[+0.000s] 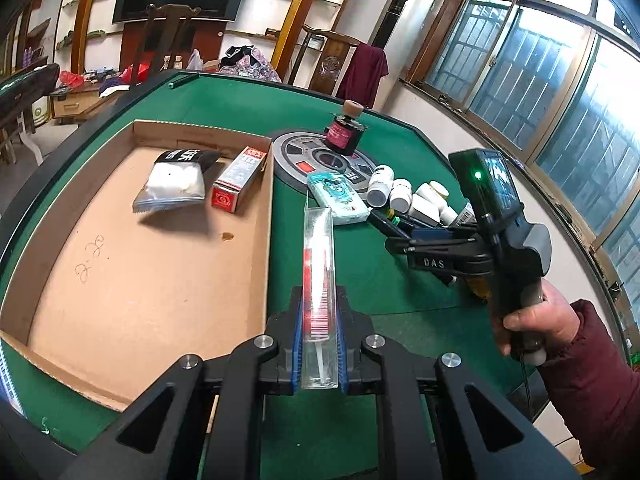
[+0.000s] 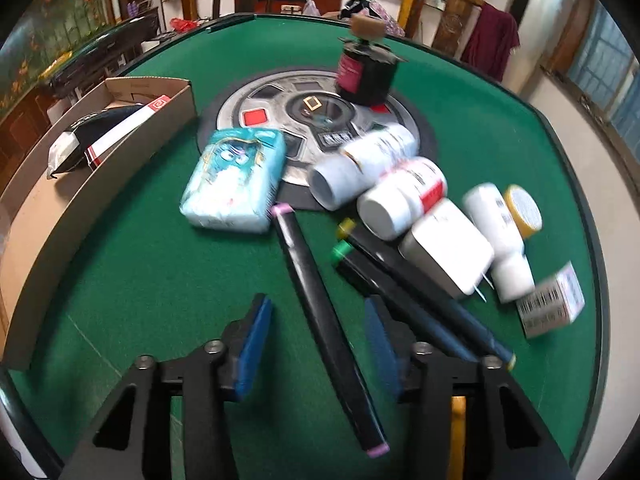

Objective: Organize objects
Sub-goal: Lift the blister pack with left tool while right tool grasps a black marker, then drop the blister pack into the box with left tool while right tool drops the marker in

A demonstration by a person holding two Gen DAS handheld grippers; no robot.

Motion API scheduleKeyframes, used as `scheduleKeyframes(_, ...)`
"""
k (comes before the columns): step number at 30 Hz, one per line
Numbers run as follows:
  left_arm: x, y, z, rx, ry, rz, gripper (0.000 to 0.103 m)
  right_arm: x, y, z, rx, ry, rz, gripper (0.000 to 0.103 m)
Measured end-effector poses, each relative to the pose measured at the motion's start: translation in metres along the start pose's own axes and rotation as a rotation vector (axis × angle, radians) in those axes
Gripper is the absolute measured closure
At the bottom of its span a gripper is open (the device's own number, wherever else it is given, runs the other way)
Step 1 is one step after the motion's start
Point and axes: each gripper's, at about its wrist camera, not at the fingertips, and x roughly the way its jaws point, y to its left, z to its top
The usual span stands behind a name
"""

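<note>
My left gripper (image 1: pixel 319 334) is shut on a long clear plastic toothbrush case (image 1: pixel 318 264) with red print, held above the green table just right of the cardboard box (image 1: pixel 140 280). The box holds a white pouch (image 1: pixel 176 182) and a red-and-white carton (image 1: pixel 239 178). My right gripper (image 2: pixel 316 344) is open, its blue pads either side of a black marker with pink ends (image 2: pixel 324 320) that lies on the felt. It also shows in the left wrist view (image 1: pixel 394 236), over the pile of markers.
A blue tissue pack (image 2: pixel 236 180), several white bottles (image 2: pixel 384 176), a white charger (image 2: pixel 448 252), two more markers (image 2: pixel 404 280) and a small barcoded box (image 2: pixel 550 306) lie on the green table (image 2: pixel 120 260). A dark jar (image 2: pixel 366 72) stands on the round centre panel (image 2: pixel 280 116).
</note>
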Motion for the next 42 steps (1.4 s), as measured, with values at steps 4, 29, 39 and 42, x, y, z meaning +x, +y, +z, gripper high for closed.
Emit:
scheduleKeyframes(4,-0.005,0.008,-0.002,-0.019,-0.005,-0.001,0.090,0.000,0.006,-0.002,0.012,0.004,0.043,0.087)
scheduleKeyframes(29,-0.020,0.098,0.078,-0.055,-0.014,0.214,0.090,-0.050,0.096,0.070,0.149,-0.075,0.648,0.086)
scheduleKeyframes(39,0.039,0.134,0.105,-0.064,0.082,0.260,0.090,-0.008,0.141,0.138,0.113,-0.002,0.540,0.085)
scheduleKeyframes(42,0.051,0.139,0.110,-0.065,0.096,0.262,0.090,0.005,0.145,0.149,0.126,0.019,0.525,0.085)
